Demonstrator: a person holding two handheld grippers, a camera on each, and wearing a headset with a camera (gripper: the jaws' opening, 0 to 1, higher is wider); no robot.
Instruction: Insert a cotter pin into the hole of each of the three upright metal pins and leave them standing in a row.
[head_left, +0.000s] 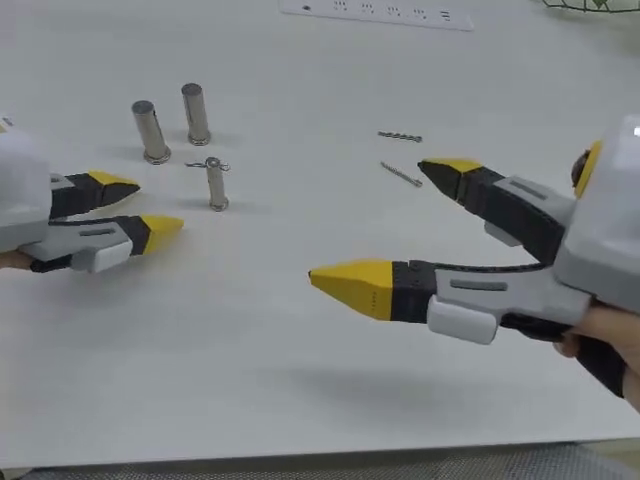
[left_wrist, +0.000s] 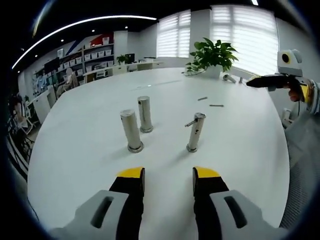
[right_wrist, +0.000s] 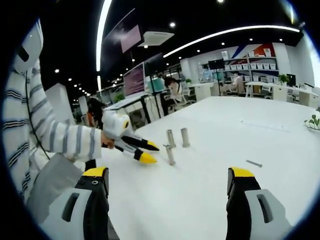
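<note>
On the table (head_left: 300, 400) three metal pins (head_left: 150, 130) stand; one seems already fitted. Wide open and empty, the right gripper (head_left: 366, 222) should pinch the nearer cotter pin (head_left: 400, 174) by its loop; the left gripper (head_left: 160, 204) hovers narrowly open.

No legible text, labels, brands or numbers, wall-mounted screen (right_wrist: 134, 79) too blurred to read, long white power strip (head_left: 378, 12) with markings too small to make out

Head view: above, looking forward and down on the tabletop (head_left: 300, 330), close.
Left gripper view: low, along its jaws, close to three metal pins (left_wrist: 145, 114).
Right gripper view: low, from farther off, facing the same pins from the opposite side.
</note>
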